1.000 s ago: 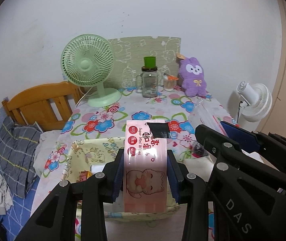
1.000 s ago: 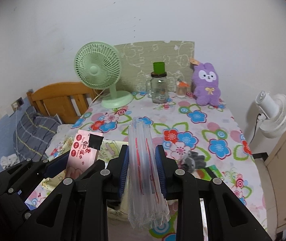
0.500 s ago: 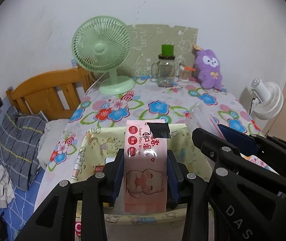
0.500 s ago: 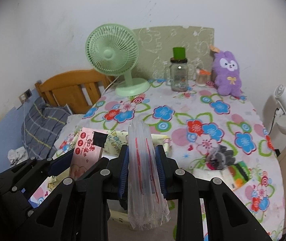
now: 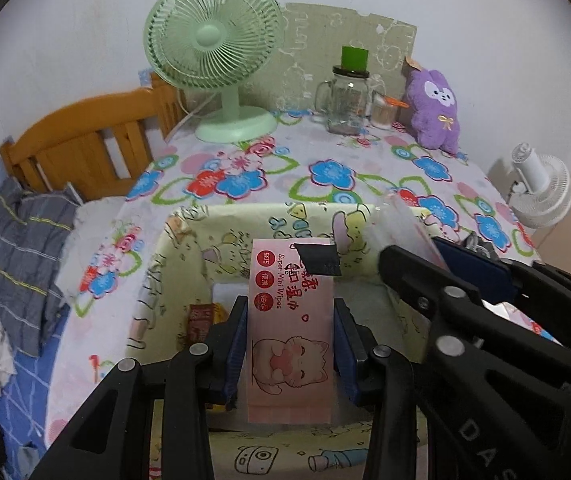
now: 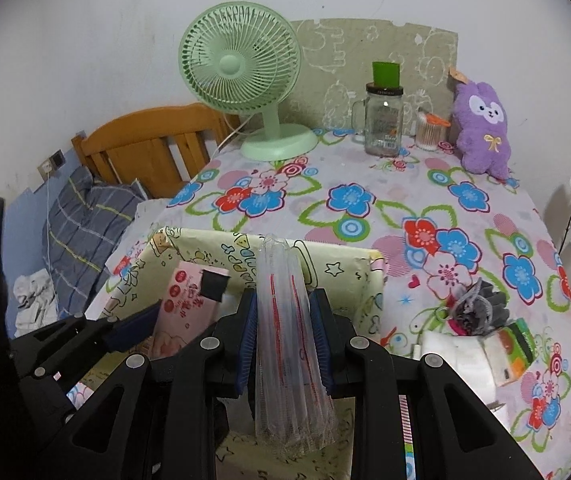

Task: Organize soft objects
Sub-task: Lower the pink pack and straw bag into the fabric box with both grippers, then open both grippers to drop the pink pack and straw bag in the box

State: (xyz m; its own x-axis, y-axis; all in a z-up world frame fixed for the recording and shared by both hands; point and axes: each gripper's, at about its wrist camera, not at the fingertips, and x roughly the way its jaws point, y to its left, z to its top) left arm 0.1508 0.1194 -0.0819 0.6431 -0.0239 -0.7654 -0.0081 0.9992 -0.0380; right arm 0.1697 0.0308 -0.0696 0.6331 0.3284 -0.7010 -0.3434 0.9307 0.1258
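we hold both loads over the pale yellow cartoon-print fabric storage box point(image 5: 221, 236) on the floral-clothed worktop point(image 6: 365, 200): the left gripper point(image 5: 289, 344) has its fingers pinching a pink wet-wipes pack point(image 5: 291, 320), the right gripper point(image 6: 285, 340) pinching a clear plastic sleeve with red print point(image 6: 285, 320). we judge this the placing step; next, lower each into the box, then spread the fingers.
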